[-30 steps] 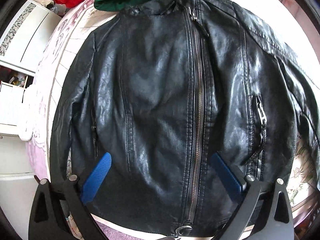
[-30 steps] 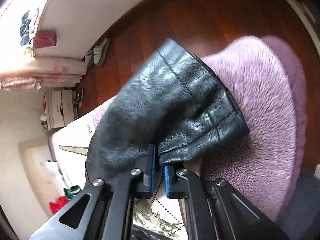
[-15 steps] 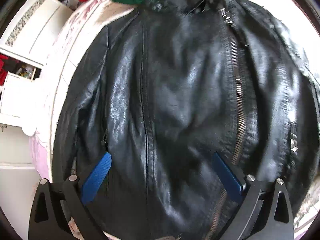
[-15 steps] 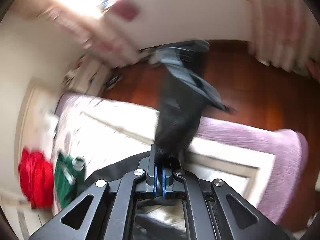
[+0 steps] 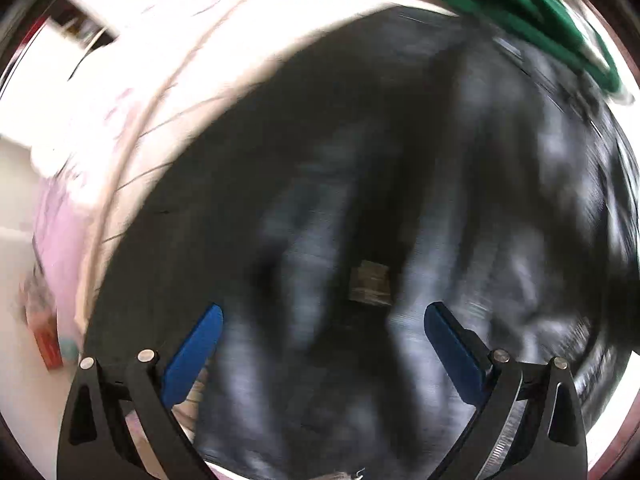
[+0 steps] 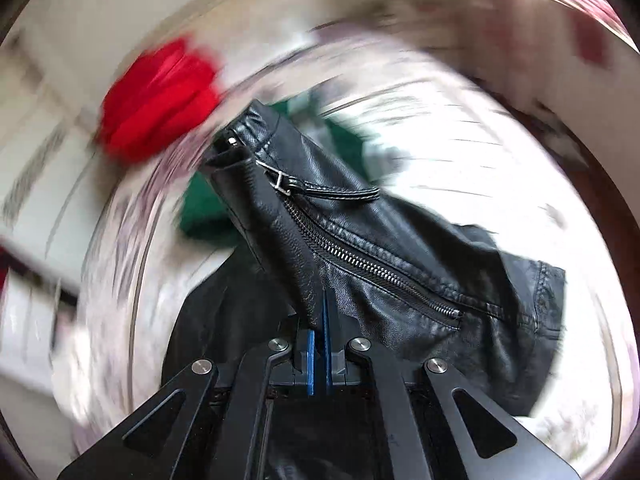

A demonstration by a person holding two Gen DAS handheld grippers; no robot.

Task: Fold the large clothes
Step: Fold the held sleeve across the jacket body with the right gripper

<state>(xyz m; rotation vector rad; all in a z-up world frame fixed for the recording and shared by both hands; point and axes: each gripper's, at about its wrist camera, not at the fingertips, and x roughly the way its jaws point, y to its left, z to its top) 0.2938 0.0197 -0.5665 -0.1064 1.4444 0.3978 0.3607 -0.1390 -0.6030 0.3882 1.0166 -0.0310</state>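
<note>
1. Right gripper [image 6: 319, 316]: jaws clamped on the sleeve [image 6: 360, 240], which runs toward frame upper left.
2. Left gripper [image 5: 322, 344]: jaws wide, empty, above the jacket [image 5: 360, 200] at frame centre.

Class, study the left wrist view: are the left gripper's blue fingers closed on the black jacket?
No. The left gripper has its blue fingers spread wide apart, with the black jacket blurred beyond them.
</note>
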